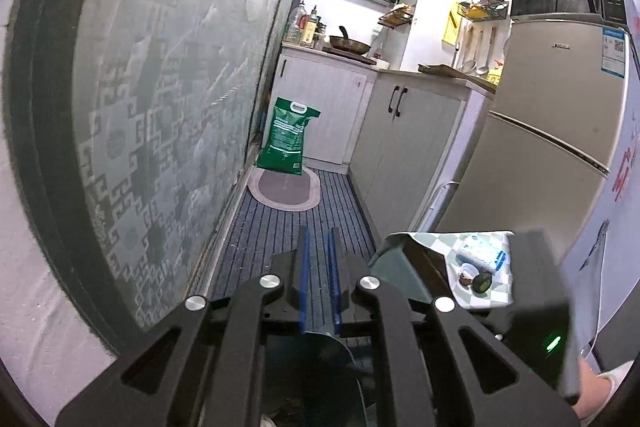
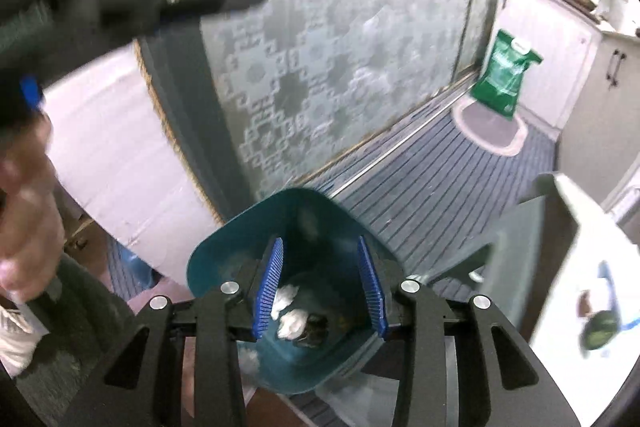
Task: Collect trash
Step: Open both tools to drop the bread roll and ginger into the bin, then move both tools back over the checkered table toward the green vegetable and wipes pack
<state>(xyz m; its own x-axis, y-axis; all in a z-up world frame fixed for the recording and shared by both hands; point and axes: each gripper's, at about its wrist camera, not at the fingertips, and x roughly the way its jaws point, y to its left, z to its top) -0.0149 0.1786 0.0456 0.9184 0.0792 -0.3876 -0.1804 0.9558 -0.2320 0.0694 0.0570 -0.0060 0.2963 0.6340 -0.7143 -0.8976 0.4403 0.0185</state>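
Below the jaws sat a smooth teal plastic bin (image 2: 280, 259) holding crumpled white paper (image 2: 294, 321); ahead lay ribbed blue matting (image 1: 280, 227); beside them, frosted patterned glass (image 1: 160, 87).

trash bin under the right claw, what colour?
Teal plastic trash bin, white crumpled scraps inside; right wrist view shows it best.

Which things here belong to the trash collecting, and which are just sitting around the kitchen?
Belongs to the job:
- teal bin
- white crumpled trash inside it
- scraps on the checked table

Just lying about:
- green sack
- oval mat
- fridge
- frying pan
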